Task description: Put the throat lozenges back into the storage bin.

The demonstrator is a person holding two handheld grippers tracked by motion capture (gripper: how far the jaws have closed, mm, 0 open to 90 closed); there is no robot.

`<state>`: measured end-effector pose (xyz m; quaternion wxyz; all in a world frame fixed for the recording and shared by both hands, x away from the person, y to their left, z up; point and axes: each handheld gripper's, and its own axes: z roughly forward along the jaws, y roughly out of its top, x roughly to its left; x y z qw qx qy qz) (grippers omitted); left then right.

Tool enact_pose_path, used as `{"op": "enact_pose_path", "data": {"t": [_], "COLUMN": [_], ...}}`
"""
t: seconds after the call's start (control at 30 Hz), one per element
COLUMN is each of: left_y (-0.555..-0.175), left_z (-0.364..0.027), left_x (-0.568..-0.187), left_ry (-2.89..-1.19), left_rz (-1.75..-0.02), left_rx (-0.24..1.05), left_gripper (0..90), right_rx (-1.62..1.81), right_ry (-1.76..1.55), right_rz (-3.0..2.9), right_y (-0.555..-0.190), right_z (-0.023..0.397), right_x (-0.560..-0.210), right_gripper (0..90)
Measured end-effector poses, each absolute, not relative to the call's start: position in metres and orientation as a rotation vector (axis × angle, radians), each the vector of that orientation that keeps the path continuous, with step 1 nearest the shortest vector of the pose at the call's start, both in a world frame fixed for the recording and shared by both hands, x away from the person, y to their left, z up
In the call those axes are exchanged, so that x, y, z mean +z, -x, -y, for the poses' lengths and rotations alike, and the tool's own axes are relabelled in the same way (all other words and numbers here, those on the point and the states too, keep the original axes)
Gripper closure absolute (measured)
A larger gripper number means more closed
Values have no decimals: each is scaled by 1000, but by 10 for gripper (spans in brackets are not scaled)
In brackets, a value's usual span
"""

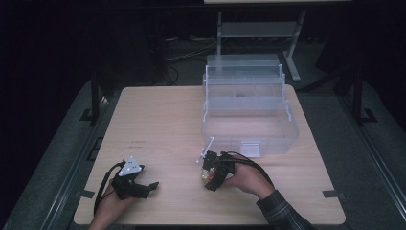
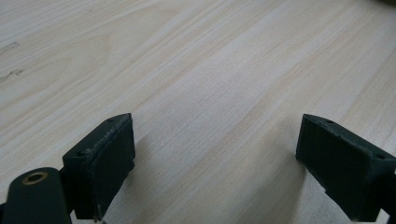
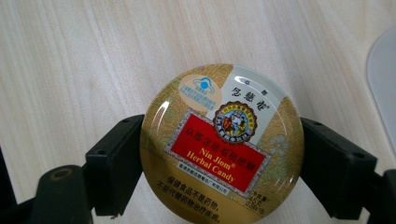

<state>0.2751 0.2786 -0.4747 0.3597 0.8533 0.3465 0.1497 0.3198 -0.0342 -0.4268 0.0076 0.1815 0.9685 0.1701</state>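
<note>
Right gripper view: black jaws clamp round candy tin (image 3: pixel 222 144) at 9 and 3 o'clock, lid facing camera, table (image 3: pixel 70 56) beneath. Left gripper view: jaws wide apart, nothing between. High view: right gripper (image 1: pixel 213 170) holds tin; clear box (image 1: pixel 249 129) near, at 1 o'clock; left gripper (image 1: pixel 136 184) far at 9.

Black tongs (image 1: pixel 143 186) w/ grey triangular plate, trailing black cables; plaid sleeve (image 1: pixel 282 211).
</note>
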Motion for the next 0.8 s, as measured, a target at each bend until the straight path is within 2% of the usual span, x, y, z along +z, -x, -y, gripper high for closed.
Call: {"op": "enact_pose_path", "data": {"t": [0.8], "left_y": [-275], "left_z": [-278], "left_x": [-475], "left_ry": [-2196], "left_rz": [-896], "left_rx": [386], "left_gripper": [108], "right_rx": [563], "right_ry": [-552], "right_rz": [-3011], "right_y": [-318], "right_z": [42], "right_x": [-402], "right_gripper": [196]}}
